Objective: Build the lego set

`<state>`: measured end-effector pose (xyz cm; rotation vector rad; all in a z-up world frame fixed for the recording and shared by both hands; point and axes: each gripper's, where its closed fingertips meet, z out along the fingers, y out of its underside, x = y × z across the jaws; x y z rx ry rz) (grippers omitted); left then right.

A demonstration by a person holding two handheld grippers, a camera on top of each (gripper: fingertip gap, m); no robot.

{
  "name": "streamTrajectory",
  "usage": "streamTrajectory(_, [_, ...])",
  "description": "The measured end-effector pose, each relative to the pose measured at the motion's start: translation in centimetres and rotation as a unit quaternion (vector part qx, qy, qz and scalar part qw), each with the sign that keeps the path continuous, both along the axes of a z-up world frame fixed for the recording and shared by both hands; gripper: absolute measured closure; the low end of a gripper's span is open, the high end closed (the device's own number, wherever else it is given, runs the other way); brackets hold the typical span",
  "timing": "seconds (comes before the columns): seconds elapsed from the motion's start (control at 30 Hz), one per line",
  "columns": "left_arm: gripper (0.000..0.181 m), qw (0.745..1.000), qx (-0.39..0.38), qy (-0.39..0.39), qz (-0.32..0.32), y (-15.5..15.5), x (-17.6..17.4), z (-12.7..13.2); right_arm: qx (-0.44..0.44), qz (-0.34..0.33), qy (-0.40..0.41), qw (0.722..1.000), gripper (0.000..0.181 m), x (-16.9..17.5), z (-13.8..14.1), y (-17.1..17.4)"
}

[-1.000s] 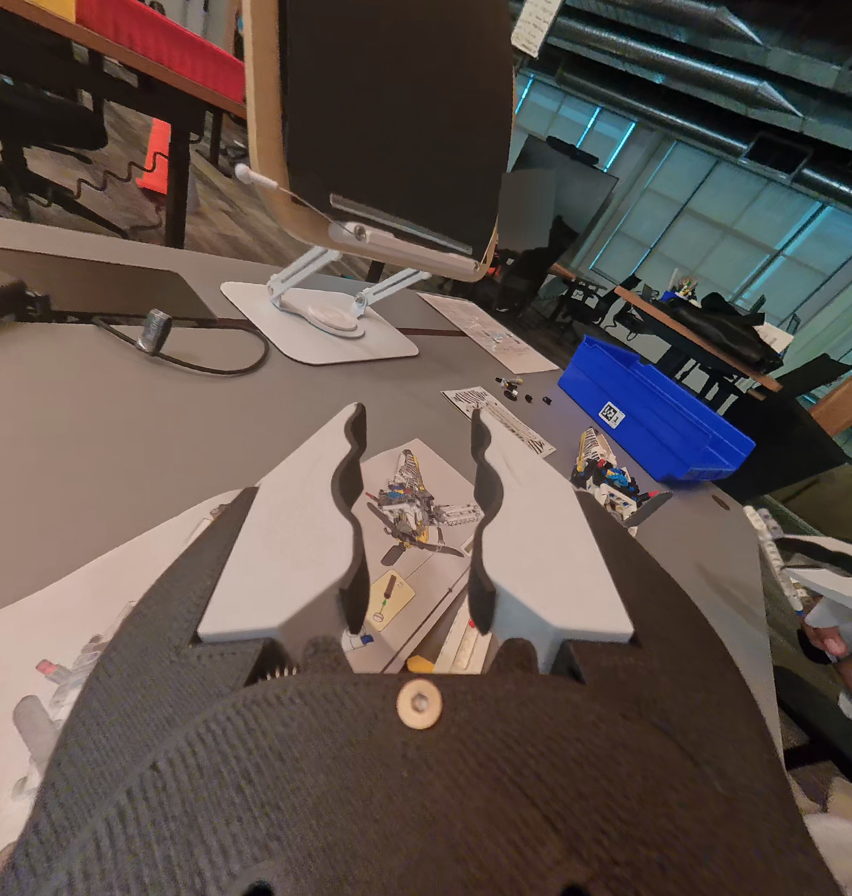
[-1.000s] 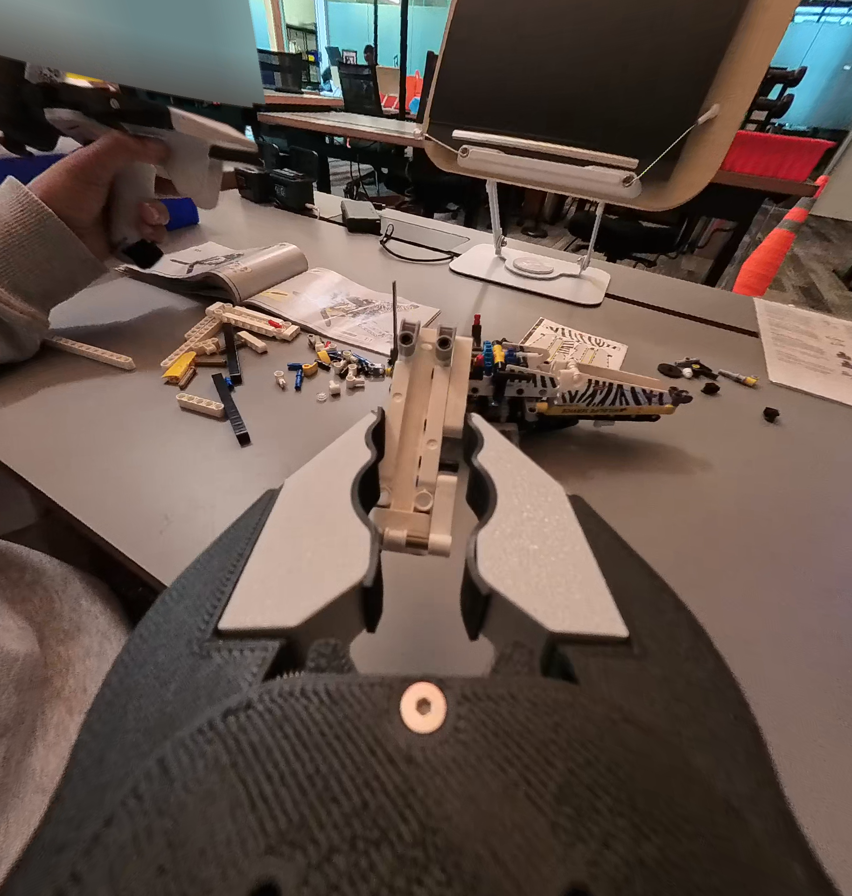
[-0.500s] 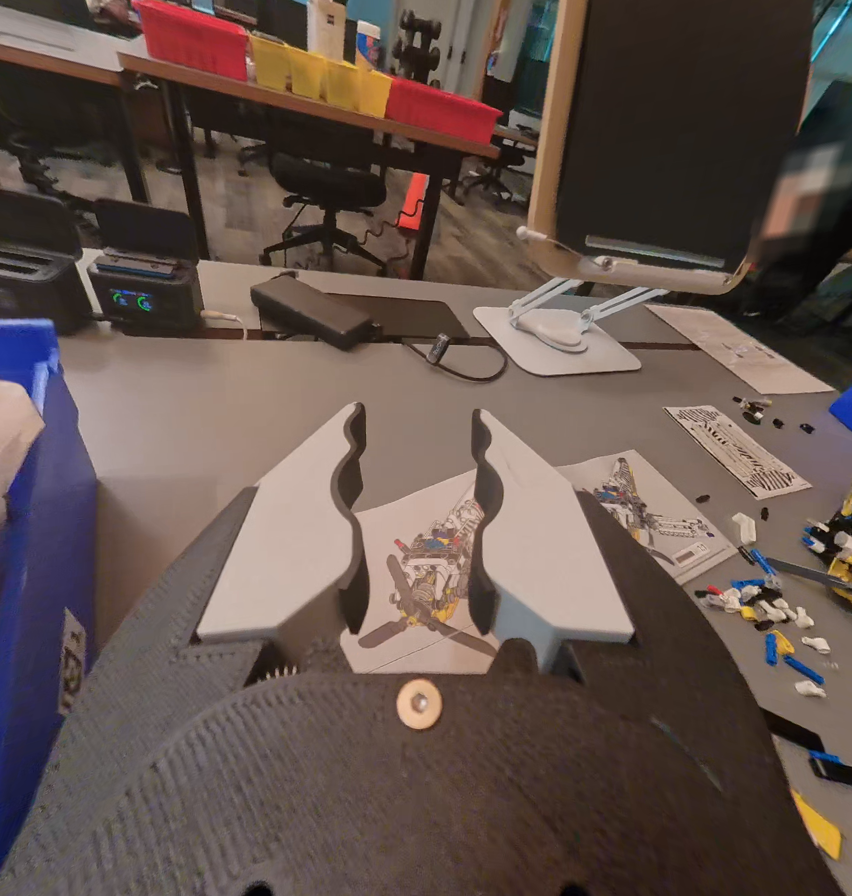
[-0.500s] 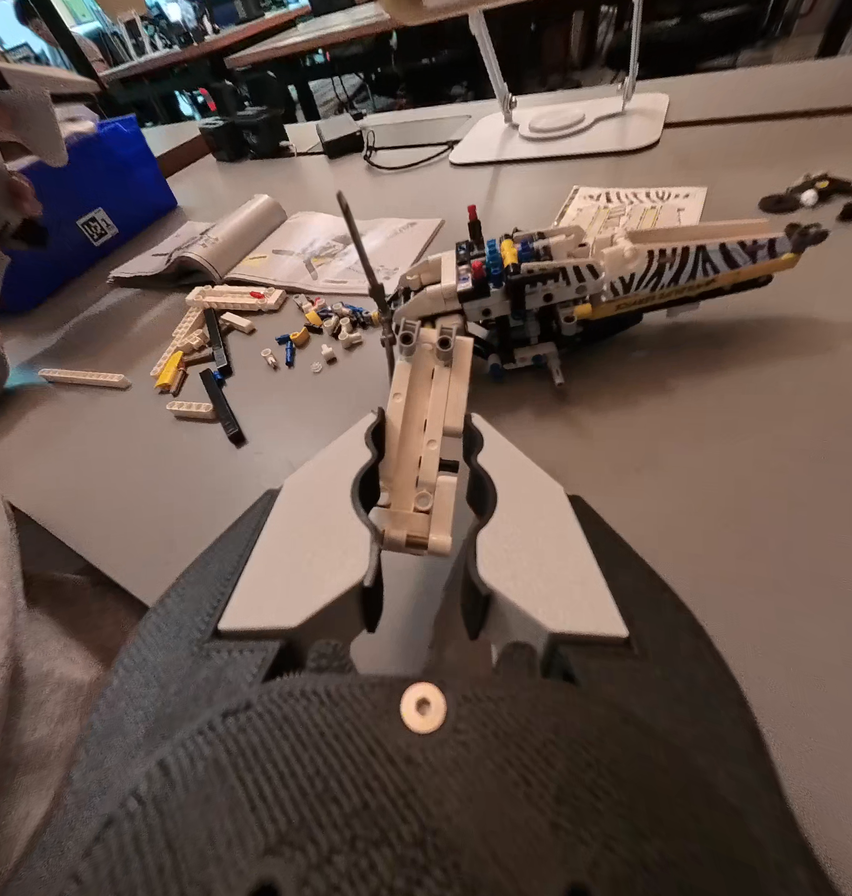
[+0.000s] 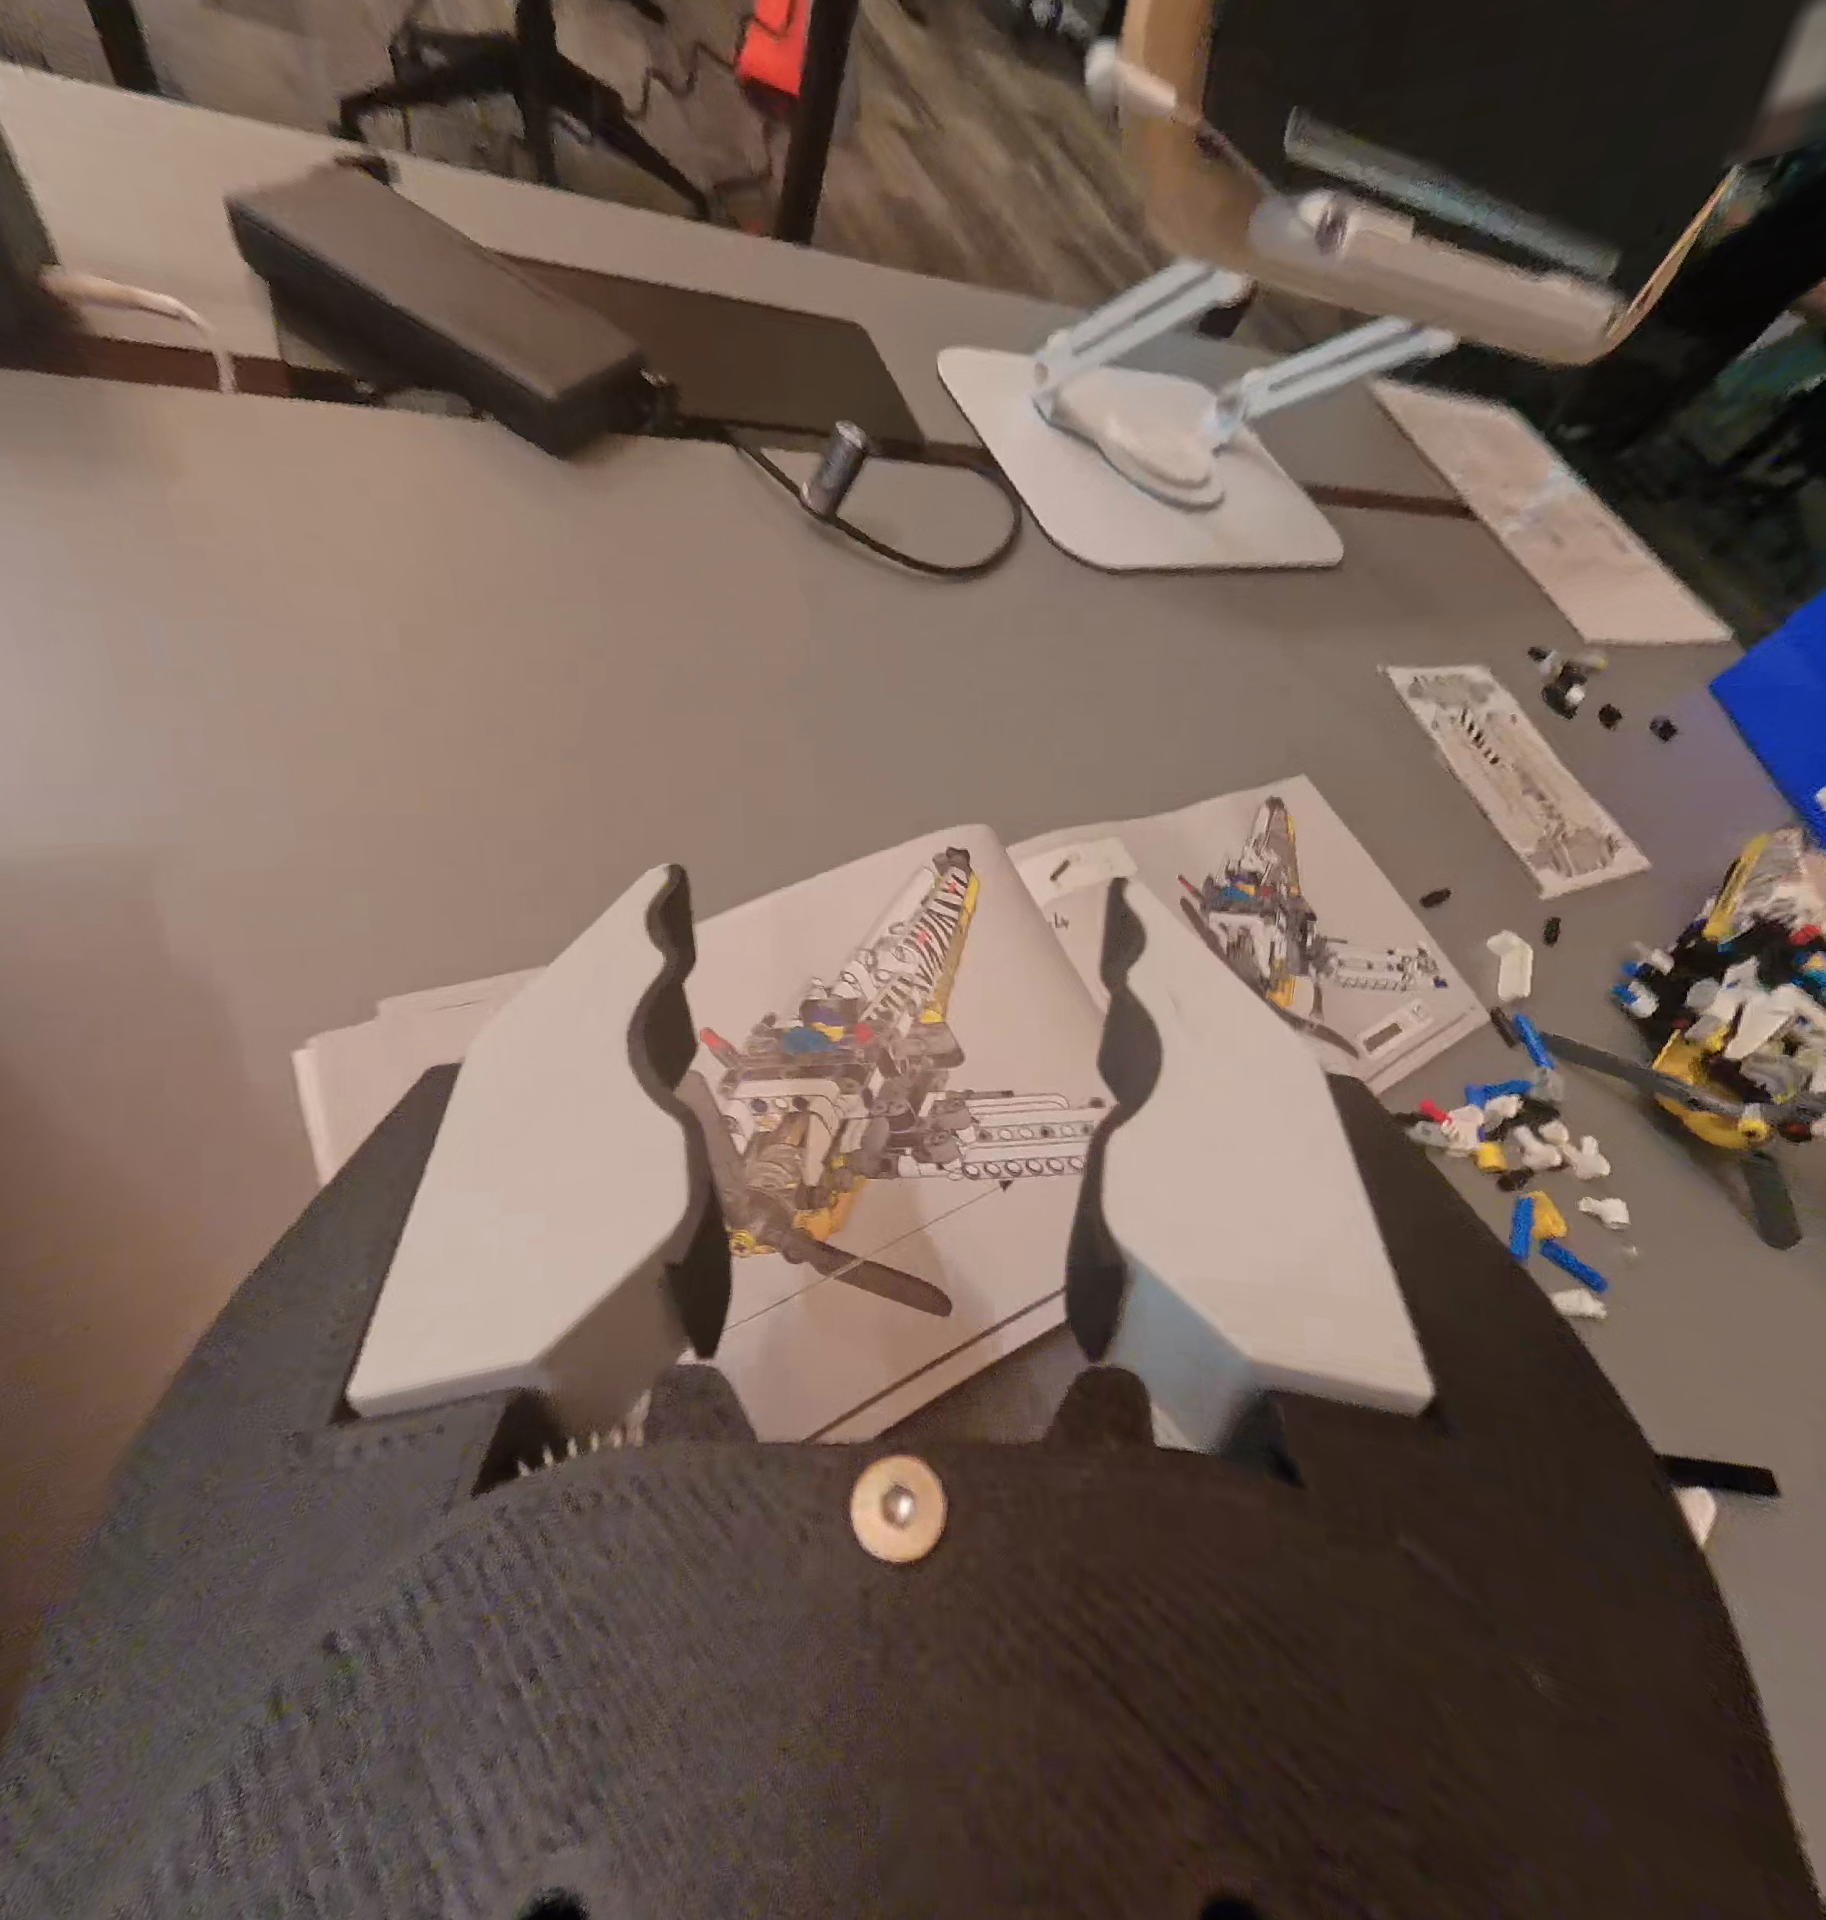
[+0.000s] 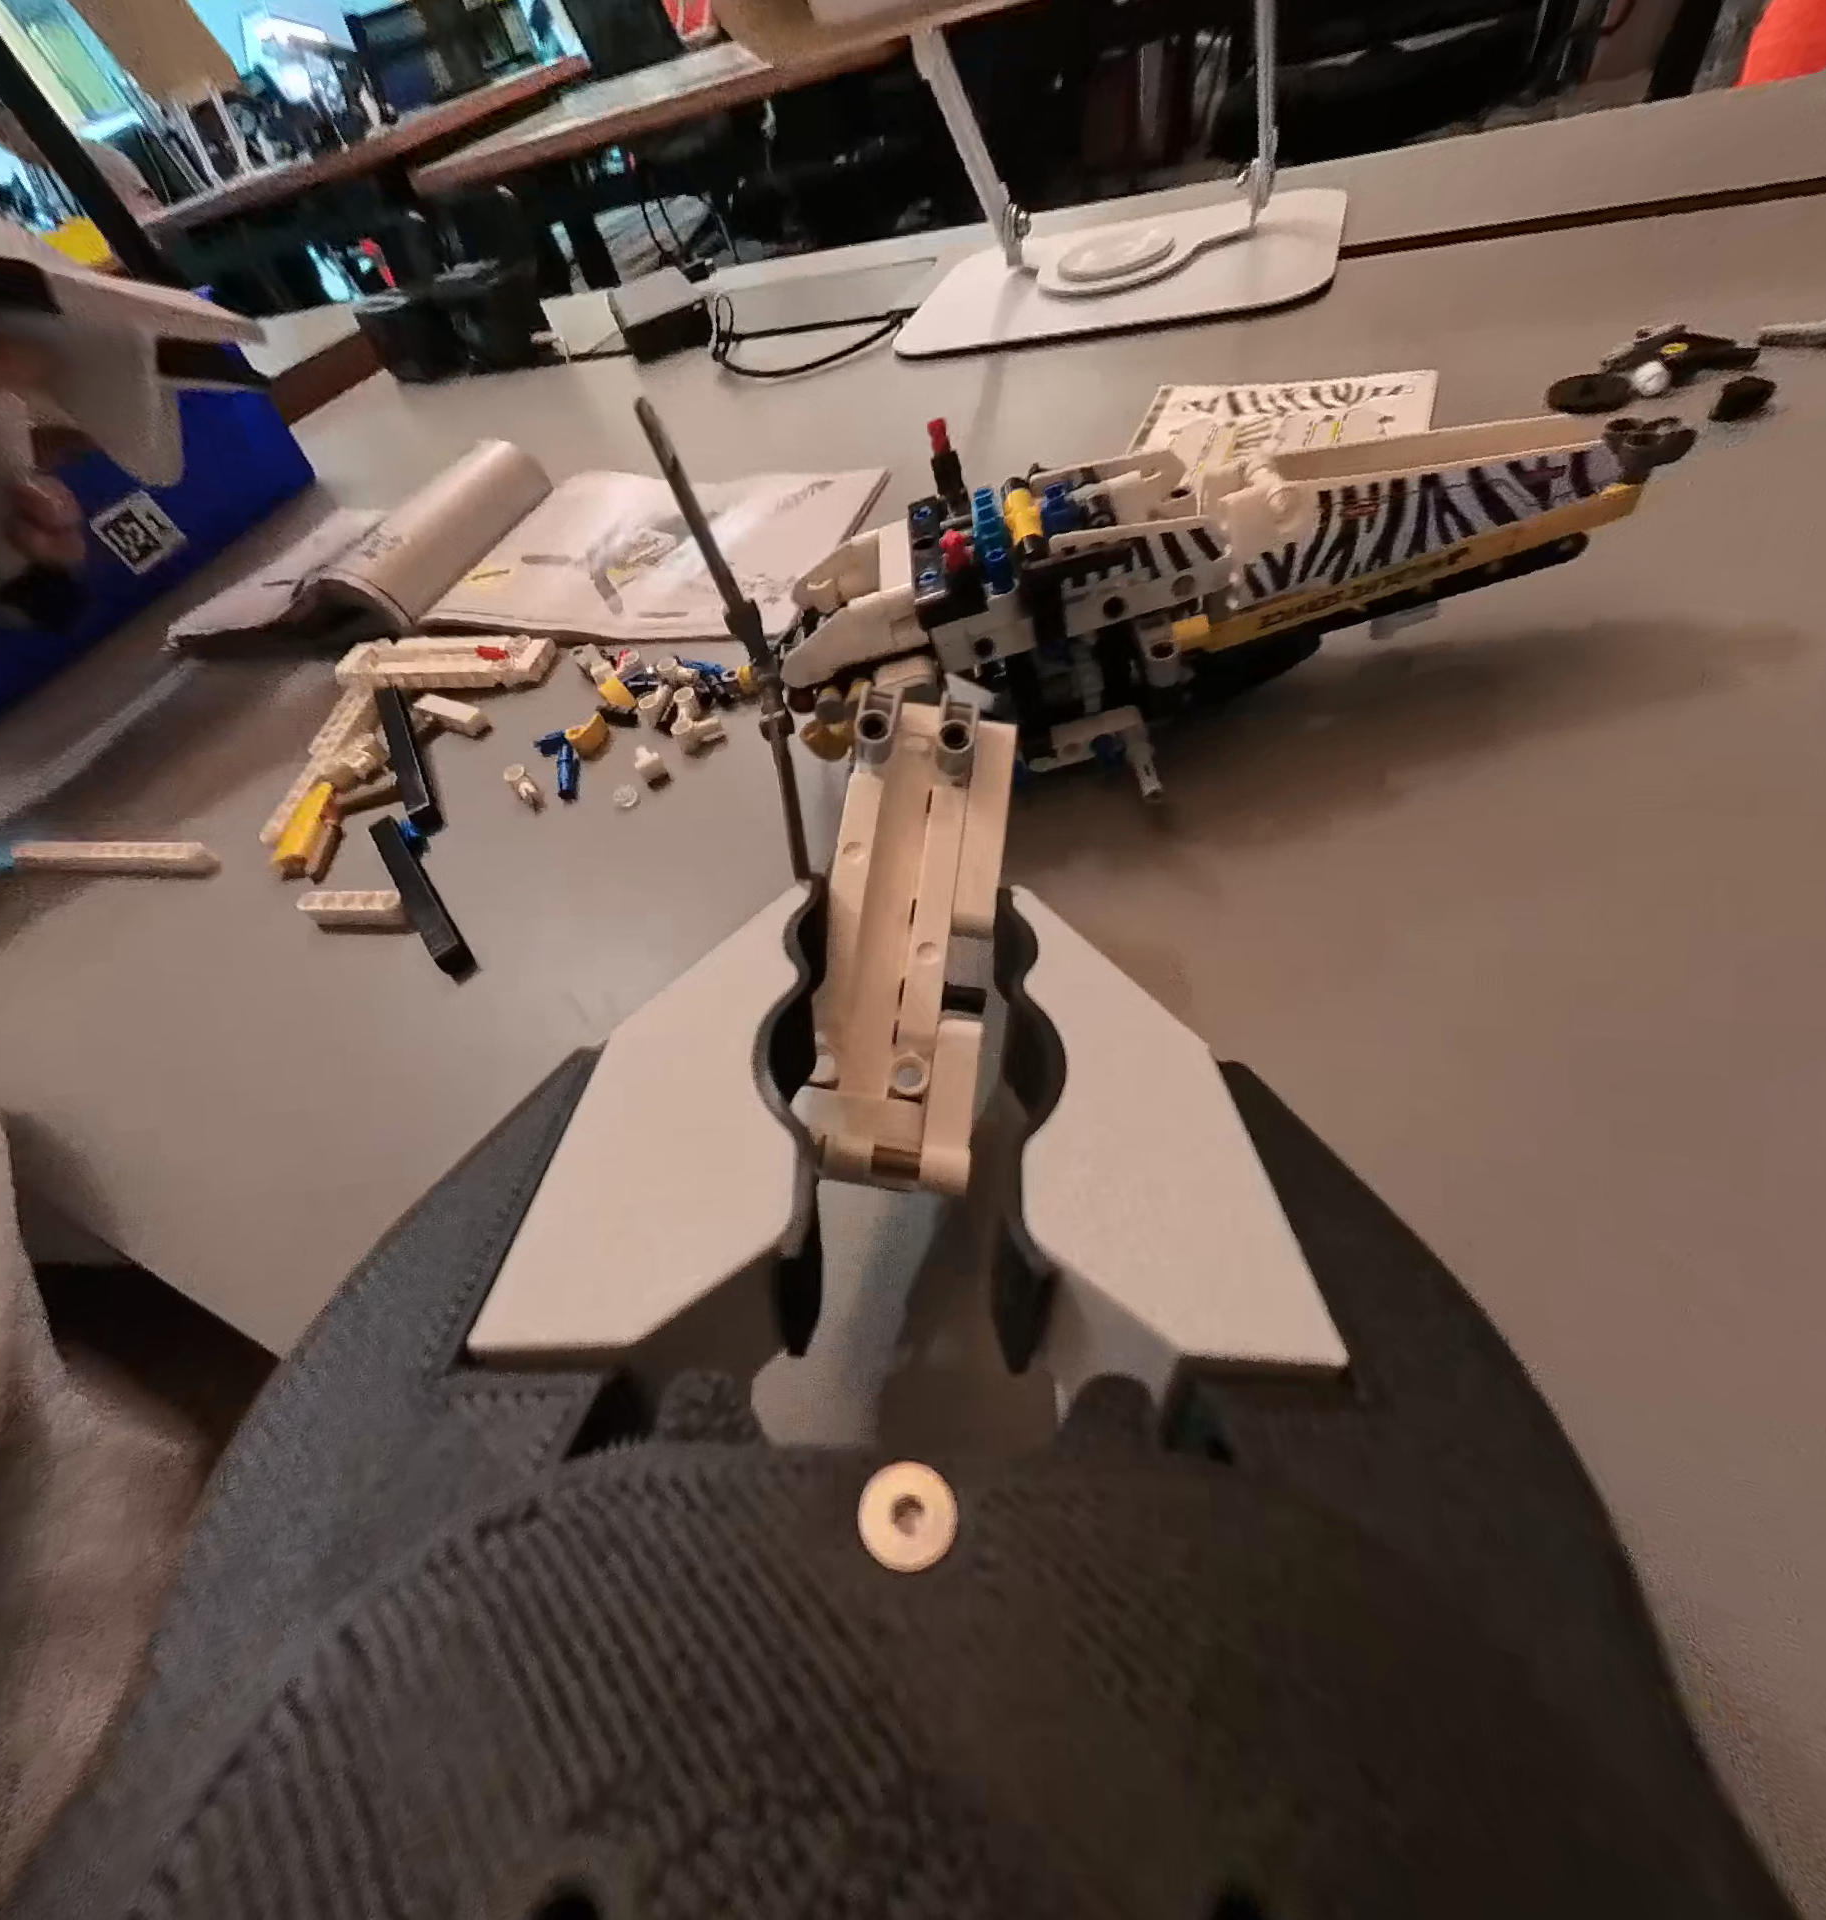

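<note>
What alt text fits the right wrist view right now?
The right gripper has its jaws shut on a white lego sub-assembly, held above the grey table just in front of the zebra-striped lego plane. Loose pieces and an open instruction booklet lie to the left.

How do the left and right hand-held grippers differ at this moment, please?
The left hand-held gripper is open and empty; the right hand-held gripper is shut on a white lego sub-assembly. The left hangs over the open instruction booklet; the right points toward the zebra-striped model. Both have grey fingers on black bodies.
</note>
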<state>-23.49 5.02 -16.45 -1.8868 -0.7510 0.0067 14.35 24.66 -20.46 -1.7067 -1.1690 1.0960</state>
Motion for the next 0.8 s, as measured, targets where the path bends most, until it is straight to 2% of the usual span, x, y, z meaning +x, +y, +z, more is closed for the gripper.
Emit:
streamTrajectory(0.1, [0.081, 0.999, -0.041, -0.002, -0.027, 1.7, 1.5, -1.6, 0.005, 0.007, -0.009, 1.000, 0.150, -0.1, -0.2, -0.2])
streamTrajectory(0.2, [0.071, 0.995, -0.089, -0.021, -0.046, 2.9, 2.6, -4.0, 0.007, 0.011, -0.010, 1.000, 0.150, -0.1, -0.3, -0.3])
streamTrajectory(0.33, [0.070, 0.981, -0.191, -0.023, -0.039, 2.3, 2.8, -7.6, 0.005, 0.013, -0.008, 1.000, 0.150, -0.1, -0.2, -0.4])
streamTrajectory(0.4, [0.071, 0.978, -0.203, -0.015, -0.042, 2.3, 2.9, -7.9, 0.004, 0.014, -0.008, 1.000, 0.150, -0.1, -0.3, -0.4])
streamTrajectory(0.47, [0.079, 0.979, -0.199, -0.019, -0.050, 2.4, 3.2, -7.8, 0.004, 0.015, -0.008, 1.000, 0.150, -0.1, -0.2, -0.4])
streamTrajectory(0.53, [0.095, 0.979, -0.188, -0.025, -0.069, 2.7, 3.8, -7.4, 0.005, 0.015, -0.007, 1.000, 0.150, -0.1, -0.2, -0.4])
streamTrajectory(0.7, [0.146, 0.984, -0.141, -0.034, -0.104, 3.5, 5.0, -5.8, 0.006, 0.016, -0.007, 1.000, 0.150, -0.1, -0.2, -0.4])
streamTrajectory(0.77, [0.176, 0.986, -0.102, -0.050, -0.124, 4.0, 5.7, -4.8, 0.006, 0.016, -0.007, 1.000, 0.150, -0.1, -0.2, -0.4])
streamTrajectory(0.8, [0.181, 0.985, -0.077, -0.066, -0.140, 4.3, 6.2, -4.3, 0.006, 0.016, -0.007, 1.000, 0.150, -0.1, -0.2, -0.4])
